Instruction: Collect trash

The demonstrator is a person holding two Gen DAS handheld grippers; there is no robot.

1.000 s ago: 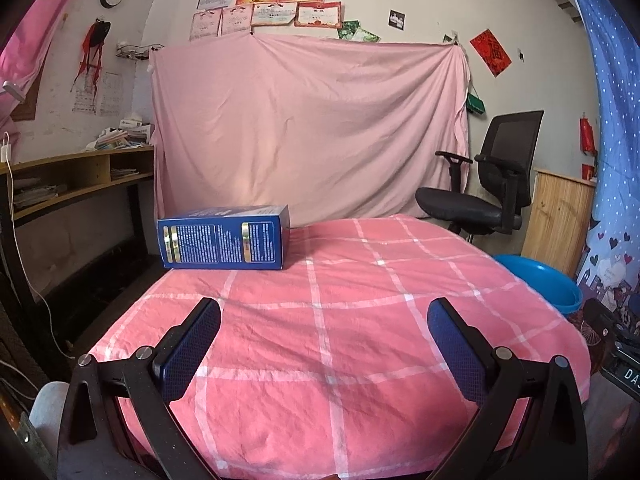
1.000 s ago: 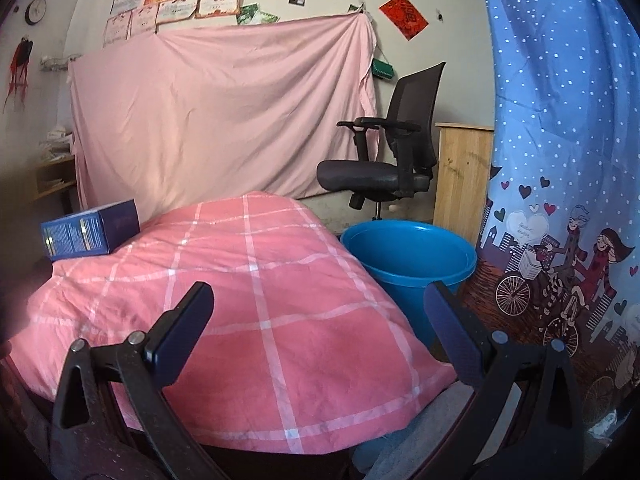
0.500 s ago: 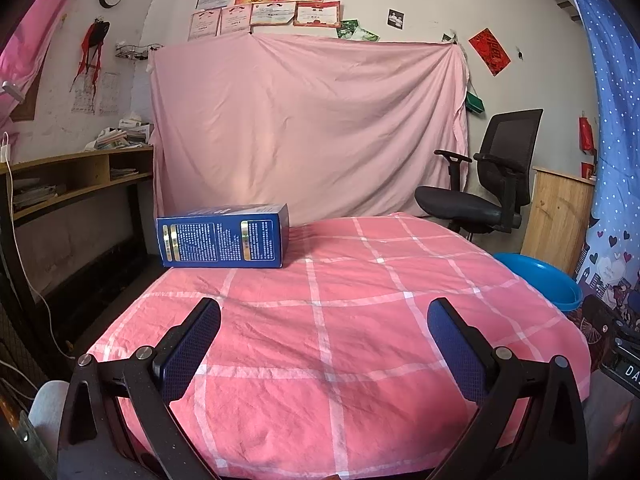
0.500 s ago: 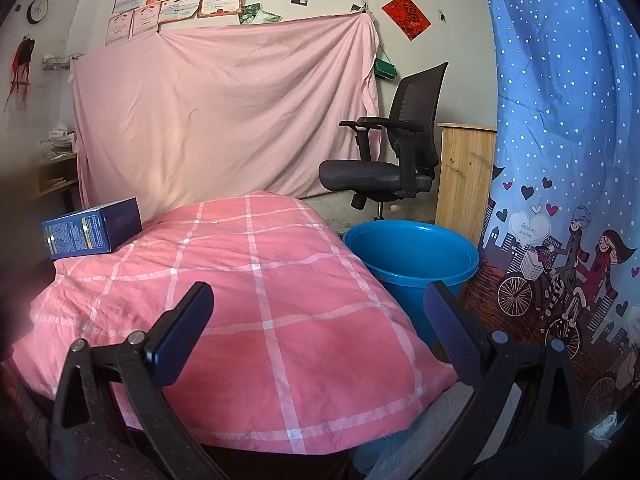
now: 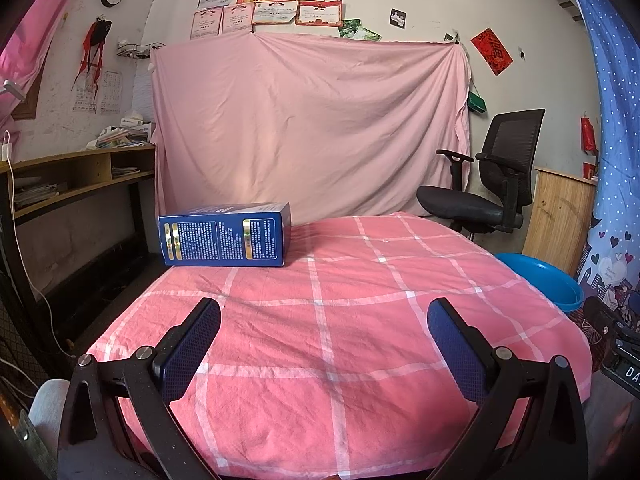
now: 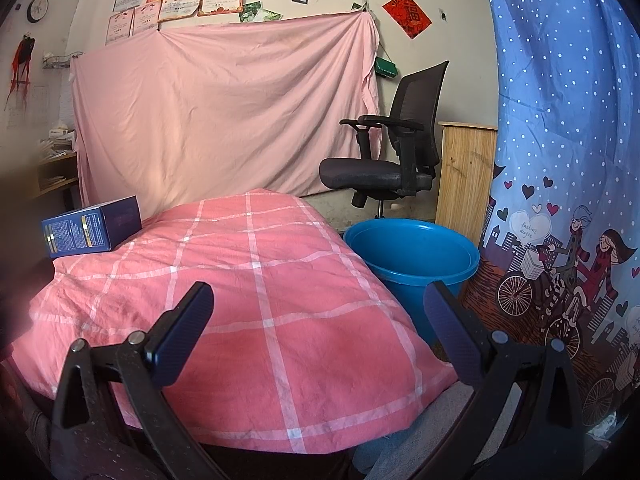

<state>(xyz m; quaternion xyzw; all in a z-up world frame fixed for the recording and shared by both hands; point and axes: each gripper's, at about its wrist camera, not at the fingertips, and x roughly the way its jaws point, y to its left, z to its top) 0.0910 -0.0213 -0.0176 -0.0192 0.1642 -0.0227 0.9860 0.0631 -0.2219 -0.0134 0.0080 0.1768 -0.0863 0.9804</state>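
Left wrist view: we hold the left tongs with fingers spread wide and nothing between them, low over the near part of a table draped in a pink checked cloth. A blue box lies on its side ahead and to the left of these tongs, on the far left part of the cloth, its printed long face turned toward us. It sits well apart from both fingers. Off to the right, beyond the edge of the cloth, we see part of the rim of a blue bucket standing lower than the tabletop.

From the right wrist view, the right tongs are likewise spread wide and empty, over the near right corner of the cloth. The box appears far ahead to their left, at the far left edge of the table. The bucket stands just ahead and to the right of these tongs, right beside the hanging cloth, its mouth open upward; what we can see of its inside holds nothing. Behind it stands a black office chair, with a pink sheet hung across the wall and a blue dotted curtain at the right.
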